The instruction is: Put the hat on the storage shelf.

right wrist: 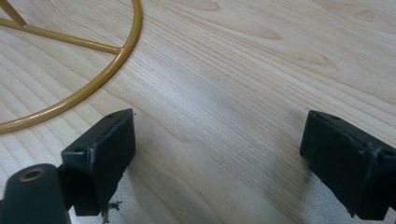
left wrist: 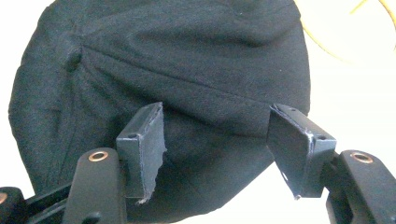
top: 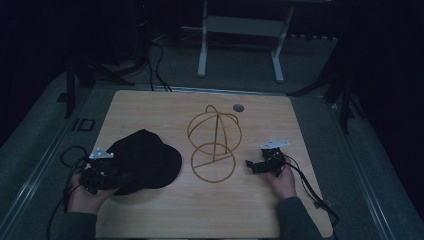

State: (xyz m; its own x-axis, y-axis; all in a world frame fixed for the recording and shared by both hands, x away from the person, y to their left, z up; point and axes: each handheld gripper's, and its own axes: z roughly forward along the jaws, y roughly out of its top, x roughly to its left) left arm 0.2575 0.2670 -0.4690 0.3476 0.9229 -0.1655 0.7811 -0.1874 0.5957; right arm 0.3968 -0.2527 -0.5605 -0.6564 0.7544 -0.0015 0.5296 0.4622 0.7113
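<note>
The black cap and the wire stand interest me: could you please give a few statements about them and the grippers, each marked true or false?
1. The black cap lies flat on the table, left of the gold wire hat stand. True.
2. The cap already sits on the stand. False: the stand's dome is bare.
3. The left gripper has its fingers apart, with cap fabric between them. True.
4. The right gripper clamps the stand's base ring. False: its fingers are apart over bare wood, beside the ring.
5. The stand lies tipped over. False: it stands upright.
</note>
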